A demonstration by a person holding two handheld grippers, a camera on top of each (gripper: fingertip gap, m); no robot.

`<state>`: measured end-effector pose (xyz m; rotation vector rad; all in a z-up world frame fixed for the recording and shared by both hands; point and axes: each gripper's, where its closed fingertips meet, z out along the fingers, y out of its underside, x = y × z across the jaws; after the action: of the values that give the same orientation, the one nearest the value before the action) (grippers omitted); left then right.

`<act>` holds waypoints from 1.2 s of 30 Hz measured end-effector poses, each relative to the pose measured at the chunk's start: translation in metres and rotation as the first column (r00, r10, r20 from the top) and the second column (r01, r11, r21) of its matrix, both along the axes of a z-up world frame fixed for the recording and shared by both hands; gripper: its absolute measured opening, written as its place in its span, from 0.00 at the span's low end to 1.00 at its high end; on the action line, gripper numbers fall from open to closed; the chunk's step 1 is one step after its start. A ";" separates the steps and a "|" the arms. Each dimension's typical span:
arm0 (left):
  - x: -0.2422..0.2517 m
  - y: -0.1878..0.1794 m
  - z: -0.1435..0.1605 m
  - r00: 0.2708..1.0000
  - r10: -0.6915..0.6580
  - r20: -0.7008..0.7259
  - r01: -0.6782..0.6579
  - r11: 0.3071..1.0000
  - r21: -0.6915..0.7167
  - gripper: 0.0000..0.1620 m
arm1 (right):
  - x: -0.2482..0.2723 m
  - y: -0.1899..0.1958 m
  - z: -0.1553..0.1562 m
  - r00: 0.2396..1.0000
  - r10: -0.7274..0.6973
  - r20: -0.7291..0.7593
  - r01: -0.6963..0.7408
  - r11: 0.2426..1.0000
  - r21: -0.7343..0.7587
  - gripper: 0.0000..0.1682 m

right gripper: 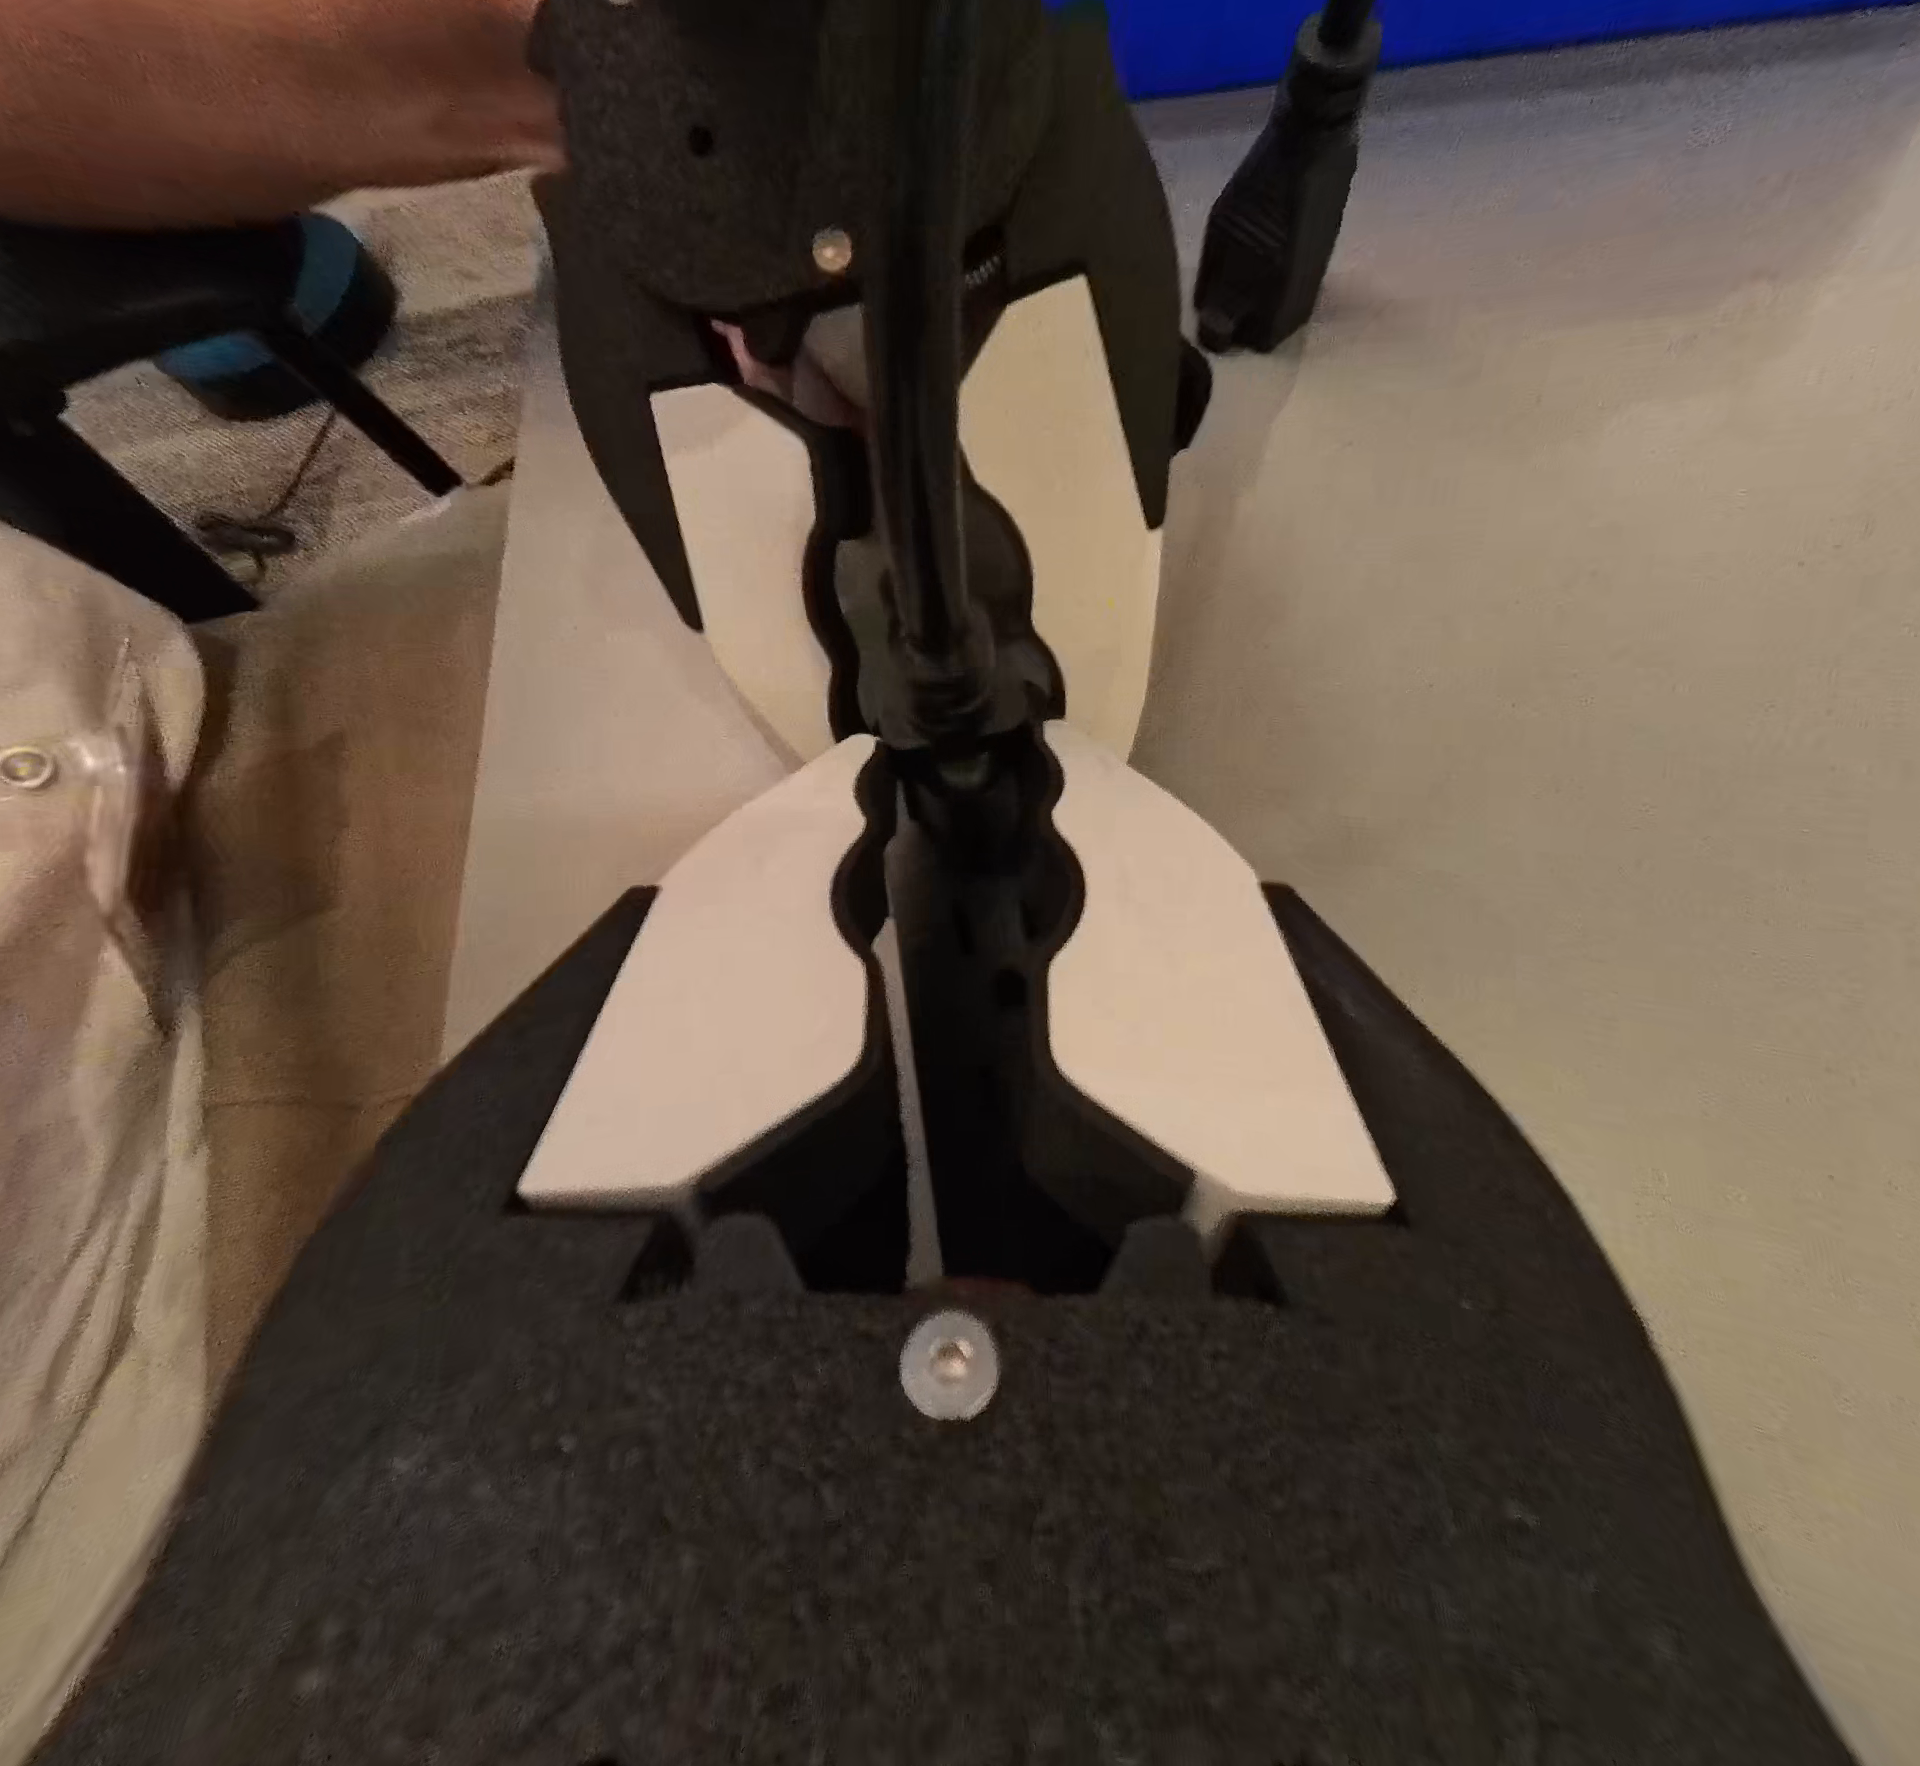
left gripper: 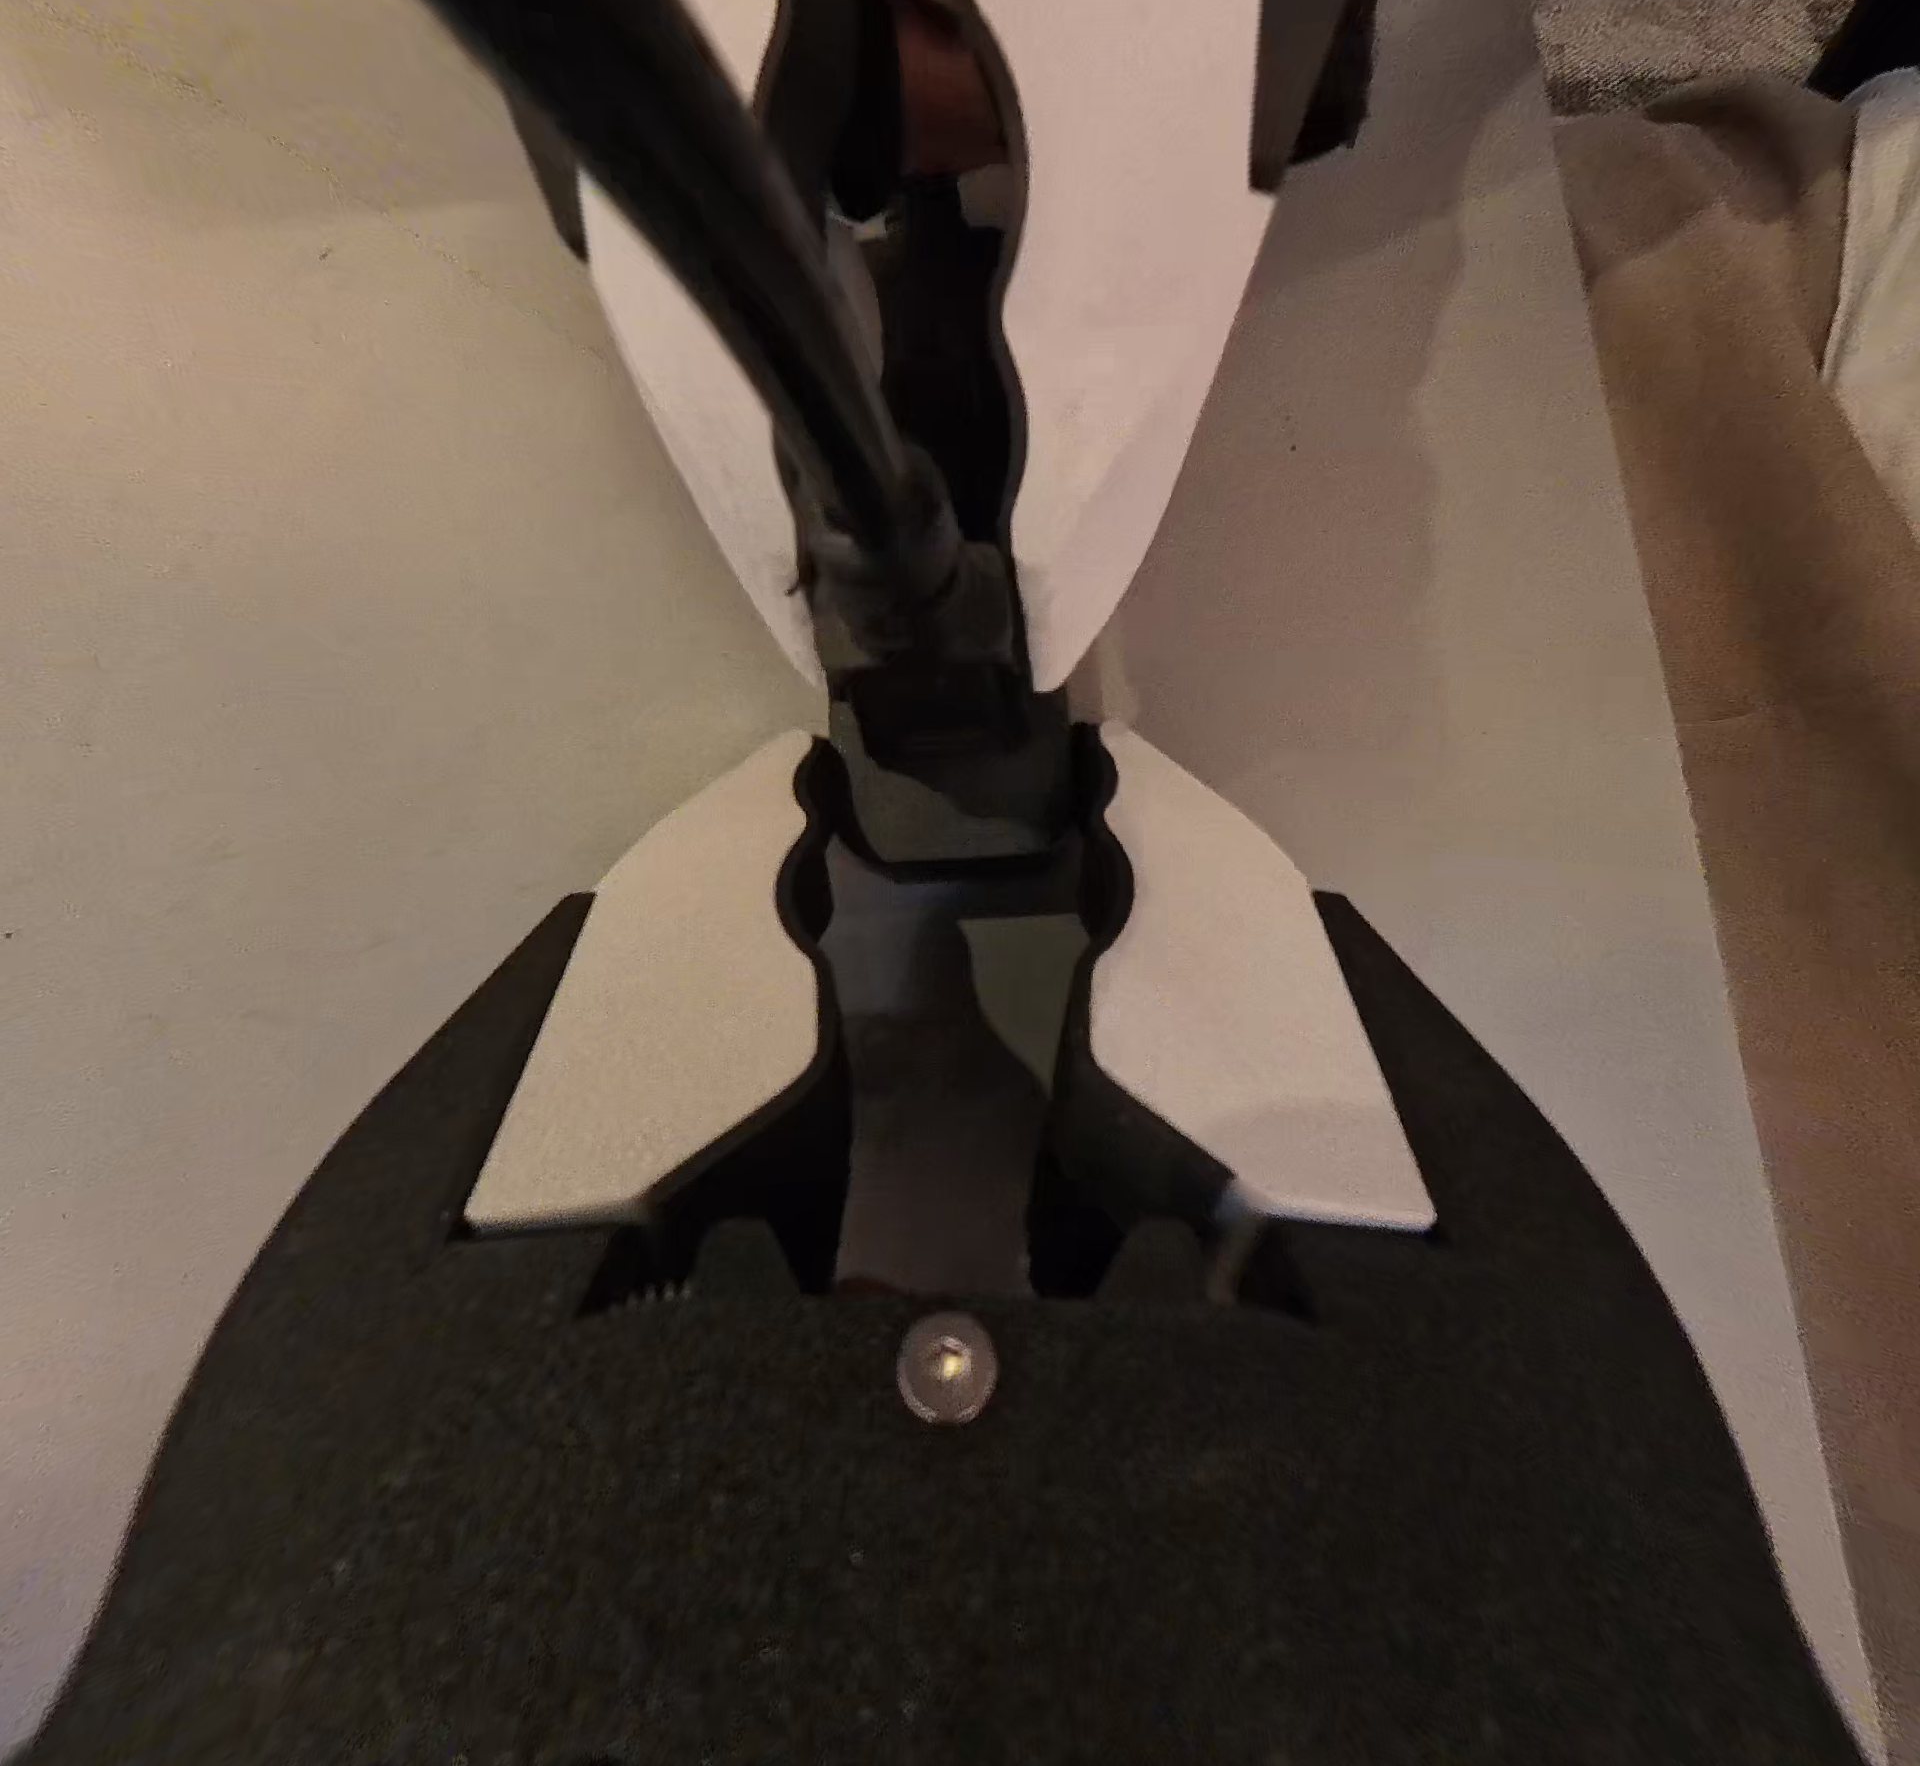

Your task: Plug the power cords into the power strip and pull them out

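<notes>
My left tongs [left gripper: 951, 781] and right tongs [right gripper: 961, 781] met tip to tip, each clenched on a black plug [left gripper: 940, 791] with its cord [left gripper: 623, 106]. Another plug [right gripper: 1283, 210] stood on the pale surface [right gripper: 1558, 677] nearby.

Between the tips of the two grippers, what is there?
A black plug with its cord; the right wrist view shows both grippers closed on it.

Left gripper [left gripper: 951, 817] closed on black plug [left gripper: 951, 807], white fingers [left gripper: 686, 989] pinching it from both sides. Right gripper [left gripper: 914, 615] opposite, tips nearly touching, gripping same black connector end (details blurred). Thick black cord [left gripper: 623, 116] runs from clamp toward upper left. Pale tabletop [left gripper: 260, 573] beneath. Beige fabric [left gripper: 1745, 573] at right edge.
</notes>
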<state>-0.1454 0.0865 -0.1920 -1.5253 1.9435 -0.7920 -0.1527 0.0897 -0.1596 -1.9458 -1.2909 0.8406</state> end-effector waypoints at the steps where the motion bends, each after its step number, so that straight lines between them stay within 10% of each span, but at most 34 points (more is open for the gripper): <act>1: 0.000 0.000 0.000 1.000 0.001 0.001 -0.001 1.000 0.003 0.28 | 0.002 0.002 0.000 1.000 -0.006 -0.015 0.006 1.000 -0.009 0.14; 12: -0.017 -0.003 0.037 0.977 0.194 0.084 -0.201 0.976 0.089 0.30 | 0.049 -0.013 0.037 0.942 -0.304 -0.140 0.322 0.938 0.128 0.23; 21: -0.067 -0.046 0.044 0.750 0.639 0.170 -0.634 0.768 -0.087 0.26 | 0.054 -0.066 0.036 0.925 -0.342 -0.168 0.376 0.889 0.261 0.21; 36: -0.061 -0.053 0.063 0.740 0.614 0.274 -0.584 0.789 -0.193 0.25 | 0.070 -0.048 0.016 0.895 -0.419 -0.154 0.436 0.895 0.092 0.18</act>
<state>-0.2062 0.0336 -0.1294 -1.8006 1.0740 -0.7794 -0.0831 0.0417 -0.1435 -1.9361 -0.7708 0.6333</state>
